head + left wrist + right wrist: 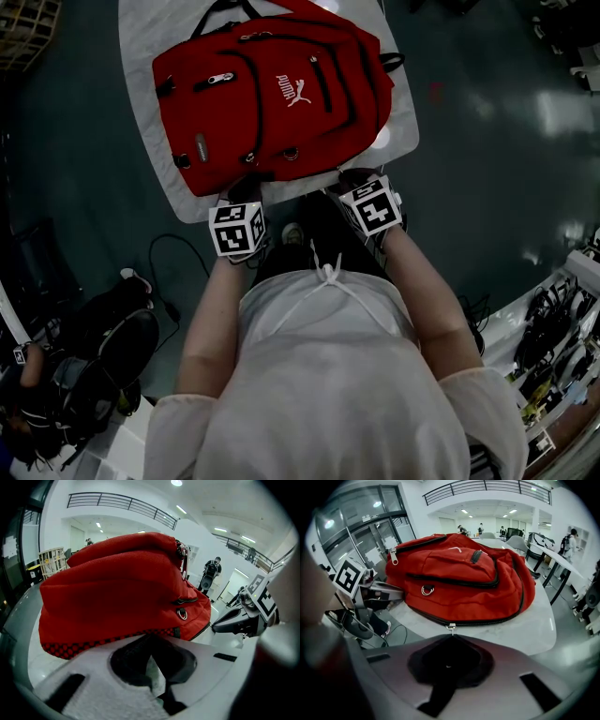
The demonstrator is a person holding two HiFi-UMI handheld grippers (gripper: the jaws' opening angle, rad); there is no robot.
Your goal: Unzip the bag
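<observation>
A red backpack [272, 94] lies flat on a white table [150, 150], its bottom edge toward me. My left gripper [246, 187] is at the bag's near left corner. In the left gripper view its jaws [150, 639] are closed on the black-and-red checkered bottom edge of the backpack [117, 588]. My right gripper [354, 178] is at the near right corner. In the right gripper view the gripper [451, 634] is shut on the small silver zipper pull [450, 628] of the black zipper that runs round the base of the backpack [464, 578].
Dark bags and cables [103, 347] lie on the floor at my left, and cluttered shelving [553, 328] stands at the right. The table's edge [525, 630] curves just past the bag. Other tables and chairs [543, 545] stand behind, with people far off.
</observation>
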